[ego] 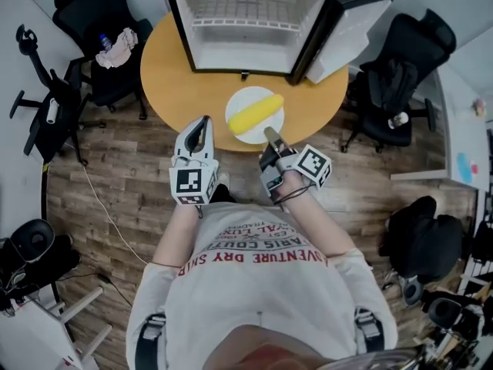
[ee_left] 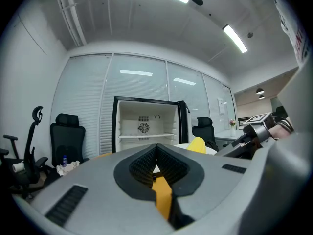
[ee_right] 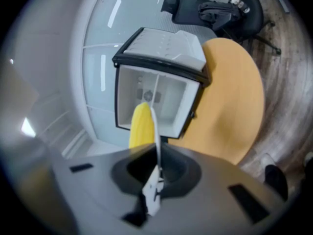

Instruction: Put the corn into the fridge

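Before fridge (ego: 246, 33): R hand-held gripper (ego: 271, 135) clamps corn (ego: 256, 114) plate (ego: 245, 100); L hand-held gripper (ego: 204, 122) closed.

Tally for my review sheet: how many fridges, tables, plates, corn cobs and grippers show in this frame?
fridge: 1
table: 1
plate: 1
corn: 1
grippers: 2 (left gripper, right gripper)
Total: 6

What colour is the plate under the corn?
White. The plate shows best in the head view.
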Demonstrator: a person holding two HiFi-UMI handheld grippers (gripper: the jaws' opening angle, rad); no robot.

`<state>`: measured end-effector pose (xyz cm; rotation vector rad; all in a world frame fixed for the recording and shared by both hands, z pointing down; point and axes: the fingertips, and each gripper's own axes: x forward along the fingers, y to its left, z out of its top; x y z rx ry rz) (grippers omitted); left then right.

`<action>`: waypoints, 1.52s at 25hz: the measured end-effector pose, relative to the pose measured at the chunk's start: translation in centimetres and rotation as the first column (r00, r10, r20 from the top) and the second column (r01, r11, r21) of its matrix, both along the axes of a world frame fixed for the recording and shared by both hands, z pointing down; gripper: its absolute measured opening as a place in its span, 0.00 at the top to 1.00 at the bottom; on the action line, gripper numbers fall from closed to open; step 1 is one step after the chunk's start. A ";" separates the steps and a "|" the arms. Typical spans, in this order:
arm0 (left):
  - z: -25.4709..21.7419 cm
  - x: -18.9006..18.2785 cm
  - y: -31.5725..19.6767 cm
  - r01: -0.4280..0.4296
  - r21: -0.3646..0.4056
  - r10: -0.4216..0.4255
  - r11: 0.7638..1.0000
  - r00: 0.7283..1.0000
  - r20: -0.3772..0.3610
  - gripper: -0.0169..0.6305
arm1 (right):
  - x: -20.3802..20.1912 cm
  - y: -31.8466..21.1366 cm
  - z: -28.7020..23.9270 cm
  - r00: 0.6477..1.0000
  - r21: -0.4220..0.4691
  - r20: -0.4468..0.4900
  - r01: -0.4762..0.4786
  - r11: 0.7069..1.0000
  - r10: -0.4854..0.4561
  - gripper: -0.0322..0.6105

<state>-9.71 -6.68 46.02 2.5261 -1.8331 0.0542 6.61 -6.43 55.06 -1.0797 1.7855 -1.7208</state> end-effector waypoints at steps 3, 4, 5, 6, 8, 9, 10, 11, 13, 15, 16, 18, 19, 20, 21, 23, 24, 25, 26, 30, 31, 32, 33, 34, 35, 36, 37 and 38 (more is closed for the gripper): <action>-0.3 -1.8 -4.4 -0.038 -0.007 0.038 0.999 0.999 -0.011 0.93 | -1.6 -3.4 -0.1 0.999 -0.009 -0.017 -0.048 0.999 0.048 0.90; -0.4 -2.3 -5.7 -0.050 -0.007 0.050 0.999 0.999 -0.012 0.93 | -2.2 -4.5 -0.2 0.998 -0.013 -0.024 -0.062 0.998 0.061 0.90; -0.6 -2.6 -7.0 -0.063 -0.006 0.063 0.998 0.998 -0.010 0.93 | -2.5 -5.5 -0.4 0.997 -0.016 -0.026 -0.074 0.997 0.073 0.90; -0.8 -2.7 -8.1 -0.078 -0.005 0.078 0.997 0.997 -0.005 0.93 | -2.8 -6.4 -0.6 0.996 -0.015 -0.024 -0.085 0.996 0.085 0.90; -1.1 -2.3 -10.1 -0.104 -0.004 0.104 0.995 0.995 0.007 0.93 | -2.8 -8.1 -0.9 0.994 -0.012 -0.013 -0.106 0.994 0.106 0.90; -1.2 -2.2 -11.0 -0.113 -0.004 0.113 0.994 0.994 0.011 0.93 | -2.8 -8.9 -1.0 0.993 -0.011 -0.010 -0.115 0.993 0.115 0.90; -1.3 -2.3 -11.9 -0.120 -0.005 0.120 0.993 0.993 0.014 0.93 | -2.9 -9.8 -1.1 0.992 -0.010 -0.007 -0.123 0.992 0.123 0.90; -1.3 -2.6 -12.7 -0.126 -0.006 0.126 0.992 0.992 0.015 0.93 | -3.2 -10.6 -1.2 0.991 -0.010 -0.005 -0.131 0.991 0.131 0.90; -1.2 -3.5 -14.2 -0.135 -0.009 0.135 0.991 0.991 0.016 0.93 | -3.9 -12.0 -1.4 0.989 -0.011 -0.003 -0.150 0.989 0.150 0.90; -1.0 -4.1 -15.7 -0.139 -0.016 0.139 0.990 0.990 0.011 0.93 | -4.3 -13.3 -1.6 0.986 -0.013 0.001 -0.166 0.986 0.166 0.90; -0.9 -4.3 -16.4 -0.141 -0.020 0.141 0.990 0.990 0.006 0.93 | -4.4 -14.0 -1.7 0.985 -0.013 0.003 -0.173 0.985 0.173 0.90; -0.7 -4.3 -17.8 -0.145 -0.024 0.145 0.989 0.989 -0.004 0.93 | -4.4 -15.4 -2.0 0.983 -0.009 -0.002 -0.182 0.983 0.182 0.90; -0.6 -4.2 -18.4 -0.147 -0.024 0.147 0.989 0.989 -0.008 0.93 | -4.2 -16.0 -2.1 0.982 -0.006 -0.006 -0.186 0.982 0.186 0.90; -0.7 -4.0 -18.9 -0.150 -0.022 0.150 0.988 0.989 -0.010 0.93 | -4.1 -16.6 -2.3 0.982 -0.003 -0.010 -0.190 0.982 0.190 0.90; -0.7 -3.9 -19.4 -0.153 -0.019 0.153 0.988 0.988 -0.011 0.93 | -4.0 -17.2 -2.5 0.981 0.000 -0.012 -0.194 0.981 0.194 0.90; -0.8 -3.5 -20.2 -0.156 -0.016 0.156 0.988 0.988 -0.014 0.93 | -3.6 -18.4 -3.1 0.980 0.012 -0.010 -0.199 0.980 0.200 0.90; -0.9 -3.4 -20.5 -0.155 -0.016 0.154 0.988 0.988 -0.015 0.93 | -3.4 -19.0 -3.4 0.980 0.016 -0.008 -0.201 0.979 0.201 0.90; -0.9 -3.3 -20.8 -0.152 -0.017 0.152 0.988 0.988 -0.015 0.93 | -3.3 -19.5 -3.6 0.979 0.018 -0.005 -0.202 0.979 0.202 0.90; -0.9 -3.2 -21.1 -0.149 -0.017 0.148 0.989 0.989 -0.016 0.93 | -3.1 -20.0 -3.8 0.979 0.019 -0.003 -0.202 0.979 0.202 0.90; -0.8 -2.9 -22.2 -0.130 -0.024 0.130 0.991 0.991 -0.017 0.93 | -2.2 -22.5 -4.4 0.978 0.014 0.010 -0.207 0.978 0.207 0.90; -0.8 -2.8 -22.4 -0.127 -0.027 0.126 0.992 0.992 -0.015 0.93 | -1.9 -23.1 -4.4 0.978 0.011 0.014 -0.209 0.978 0.209 0.90; -0.7 -2.7 -22.6 -0.123 -0.030 0.123 0.992 0.992 -0.012 0.93 | -1.6 -23.7 -4.5 0.977 0.009 0.015 -0.211 0.978 0.210 0.90; -0.7 -2.5 -22.8 -0.118 -0.031 0.118 0.992 0.993 -0.008 0.93 | -1.4 -24.2 -4.5 0.977 0.007 0.015 -0.212 0.977 0.212 0.90; -0.7 -2.4 -23.0 -0.114 -0.031 0.114 0.993 0.993 -0.005 0.93 | -1.2 -24.7 -4.5 0.977 0.008 0.014 -0.213 0.977 0.213 0.89; -0.7 -2.3 -23.2 -0.110 -0.031 0.110 0.993 0.994 -0.005 0.93 | -1.0 -25.2 -4.6 0.977 0.008 0.012 -0.215 0.977 0.215 0.89; -0.7 -2.2 -23.5 -0.107 -0.031 0.107 0.994 0.994 -0.005 0.93 | -0.9 -25.8 -4.5 0.976 0.008 0.009 -0.217 0.976 0.217 0.90; -0.7 -2.1 -23.8 -0.104 -0.032 0.104 0.994 0.995 -0.004 0.93 | -0.8 -26.3 -4.5 0.975 0.005 0.004 -0.220 0.975 0.220 0.89; -0.7 -2.1 -24.1 -0.101 -0.034 0.101 0.994 0.995 -0.003 0.93 | -0.8 -26.7 -4.3 0.975 0.001 0.001 -0.224 0.975 0.224 0.89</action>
